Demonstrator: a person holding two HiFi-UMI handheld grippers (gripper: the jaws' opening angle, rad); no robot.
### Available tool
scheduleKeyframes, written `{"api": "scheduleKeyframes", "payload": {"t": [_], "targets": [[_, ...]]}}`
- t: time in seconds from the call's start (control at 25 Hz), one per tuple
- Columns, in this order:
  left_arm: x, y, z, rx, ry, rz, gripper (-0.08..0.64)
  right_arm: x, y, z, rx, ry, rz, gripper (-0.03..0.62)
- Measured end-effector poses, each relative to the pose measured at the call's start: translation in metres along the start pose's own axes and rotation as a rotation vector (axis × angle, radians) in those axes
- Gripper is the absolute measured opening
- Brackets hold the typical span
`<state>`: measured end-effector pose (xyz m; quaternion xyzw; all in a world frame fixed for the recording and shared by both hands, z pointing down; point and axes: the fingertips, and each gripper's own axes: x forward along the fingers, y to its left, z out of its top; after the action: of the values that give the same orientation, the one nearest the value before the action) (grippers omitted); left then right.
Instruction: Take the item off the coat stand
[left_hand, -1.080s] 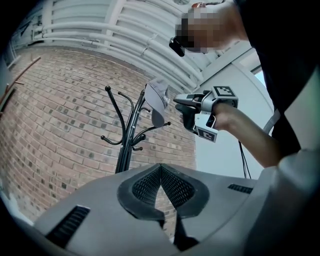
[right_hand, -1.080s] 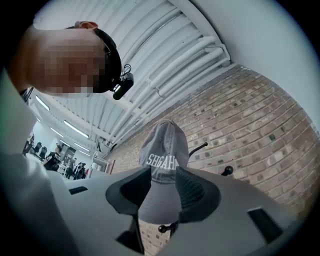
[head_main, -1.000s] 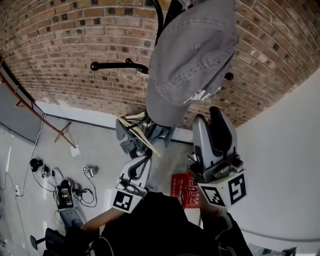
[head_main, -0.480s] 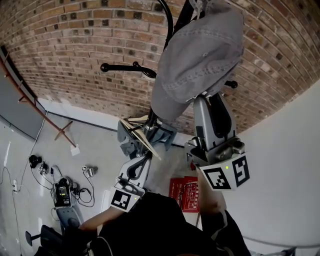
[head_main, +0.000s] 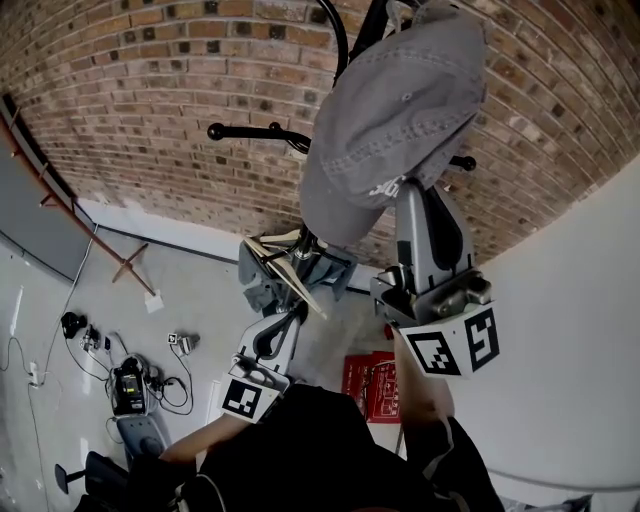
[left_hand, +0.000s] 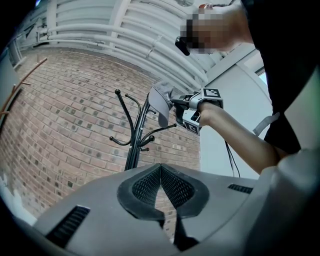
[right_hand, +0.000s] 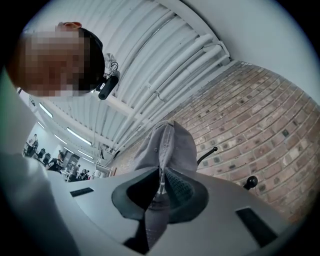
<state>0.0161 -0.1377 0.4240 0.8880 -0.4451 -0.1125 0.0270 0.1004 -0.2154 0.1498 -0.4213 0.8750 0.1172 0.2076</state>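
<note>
A grey cap (head_main: 400, 110) hangs high on the black coat stand (head_main: 250, 132) in front of the brick wall. My right gripper (head_main: 410, 192) reaches up to the cap's lower edge. In the right gripper view its jaws are closing and the pads pinch the cap's (right_hand: 167, 147) brim at the right gripper's tips (right_hand: 161, 186). My left gripper (head_main: 285, 330) is held low by the stand's pole, with its jaws together and nothing in them. The left gripper view shows its tips (left_hand: 160, 167), the coat stand (left_hand: 134, 147), the cap (left_hand: 161, 102) and the right gripper (left_hand: 179, 104) at it.
The stand's other hooks (right_hand: 215, 149) jut out near the cap. A white wall (head_main: 570, 300) stands close on the right. On the floor lie a red box (head_main: 368, 378), cables and devices (head_main: 130, 385), and grey and wooden pieces (head_main: 290, 265) round the stand's foot.
My right gripper has risen to the cap's brim and its jaws have come together on it. The left gripper has stayed where it was.
</note>
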Motion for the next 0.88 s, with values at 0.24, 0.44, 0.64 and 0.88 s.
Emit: {"api": "scheduleKeyframes", "payload": {"t": [0.24, 0.44, 0.64, 0.88], "targets": [[-0.002, 0.004, 0.027, -0.051, -0.120, 0.021, 0.018, -0.004, 0.007, 0.021, -0.115, -0.056, -0.031, 0.037], [-0.009, 0.004, 0.029, -0.053, -0.112, 0.025, 0.018, -0.002, 0.014, 0.031, -0.189, -0.065, -0.046, 0.035], [-0.015, 0.008, 0.032, -0.054, -0.114, 0.048, 0.018, -0.005, 0.020, 0.039, -0.228, -0.105, -0.059, 0.034], [-0.022, 0.010, 0.027, -0.030, -0.118, 0.055, 0.018, -0.005, 0.019, 0.053, -0.228, -0.163, -0.053, 0.034]]}}
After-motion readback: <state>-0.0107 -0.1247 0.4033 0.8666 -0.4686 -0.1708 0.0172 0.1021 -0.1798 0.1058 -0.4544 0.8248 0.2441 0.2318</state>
